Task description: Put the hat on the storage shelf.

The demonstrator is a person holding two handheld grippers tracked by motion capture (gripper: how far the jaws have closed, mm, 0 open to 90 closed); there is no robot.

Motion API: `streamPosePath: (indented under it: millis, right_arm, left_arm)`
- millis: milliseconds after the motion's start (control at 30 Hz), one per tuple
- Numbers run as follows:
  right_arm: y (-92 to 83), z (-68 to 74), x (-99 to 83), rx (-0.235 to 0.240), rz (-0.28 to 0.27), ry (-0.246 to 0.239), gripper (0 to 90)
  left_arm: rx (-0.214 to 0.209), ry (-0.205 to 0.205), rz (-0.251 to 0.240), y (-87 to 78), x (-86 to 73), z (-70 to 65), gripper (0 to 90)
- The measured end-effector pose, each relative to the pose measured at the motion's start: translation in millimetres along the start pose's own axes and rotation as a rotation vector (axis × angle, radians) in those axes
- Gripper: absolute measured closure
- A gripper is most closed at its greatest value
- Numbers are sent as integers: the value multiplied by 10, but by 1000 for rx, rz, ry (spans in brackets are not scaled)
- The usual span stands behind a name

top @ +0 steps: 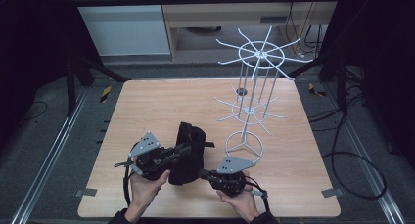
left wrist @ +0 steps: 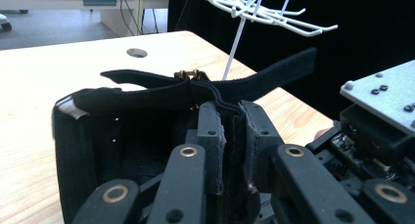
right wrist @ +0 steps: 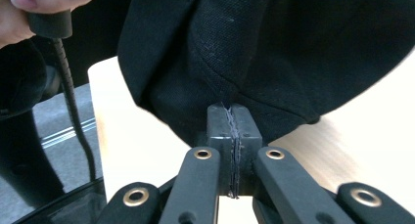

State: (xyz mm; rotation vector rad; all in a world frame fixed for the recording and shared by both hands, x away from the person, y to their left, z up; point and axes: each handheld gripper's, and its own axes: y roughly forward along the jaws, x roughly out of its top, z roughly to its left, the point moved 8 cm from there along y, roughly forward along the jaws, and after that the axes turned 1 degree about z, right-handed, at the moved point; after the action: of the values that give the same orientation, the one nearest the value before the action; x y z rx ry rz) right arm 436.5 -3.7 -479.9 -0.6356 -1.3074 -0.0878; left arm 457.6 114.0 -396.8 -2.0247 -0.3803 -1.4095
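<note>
Two grippers are on one black cap (top: 190, 153) here, near the front edge of the wooden table (top: 147, 106). From the high view, the left gripper (top: 183, 149) comes in from the left with its jaws closed on the cap's strap side, the person's left hand (top: 146, 185) underneath it. The right gripper (top: 203, 174) reaches in from the lower right and bites the cap's lower edge, with the right hand (top: 240, 199) behind it. Just beside the cap, to its right, stands a white wire rack (top: 254, 87), its ring base close to the right gripper and its hooked arms spreading above the table's far right part.

Over to the left gripper view: the left gripper (left wrist: 230, 136) has its jaws pressed narrow, with the black strap (left wrist: 195, 89) pinched between the pads. A small brass buckle (left wrist: 188, 75) sits on that strap just beyond the jaws. The cap's open body (left wrist: 88, 136) hangs to the left of the jaws. The wire rack's arms (left wrist: 254, 11) stretch overhead, and the other gripper's grey plate (left wrist: 386, 97) sits at the right edge.

Now the right gripper view: the right gripper (right wrist: 232, 121) is clamped tight, a thin fold of the cap's fabric (right wrist: 254, 53) caught between the pads. A black cable (right wrist: 71, 101) hangs at the left, and the table shows pale underneath.
</note>
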Motion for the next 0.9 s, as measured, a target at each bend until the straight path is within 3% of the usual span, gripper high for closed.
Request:
streamPosePath:
  millis: [100,133,167,333,500,700,900]
  right_arm:
    - [-123,-47,94,-73,-27,-28,900]
    - [-123,-47,94,-73,-27,-28,900]
    - [-173,-53,143,-115,-32,-63,900]
    - [-177,-10,198,-147,-6,-120,900]
    - [-37,125,235,-103,34,-146,900]
    - [218,325,311,-40,44,-153,890]
    - [415,449,377,8,13,-139,728]
  left_arm:
    - [2,7,-17,-47,25,12,790]
    - [2,10,-19,-64,25,16,790]
    - [3,14,-21,-79,21,20,789]
    - [34,29,-7,-168,-106,112,785]
    - [64,-4,10,-326,-299,286,783]
    - [114,-40,23,-569,-503,526,782]
    - [165,-89,68,-729,-744,824,778]
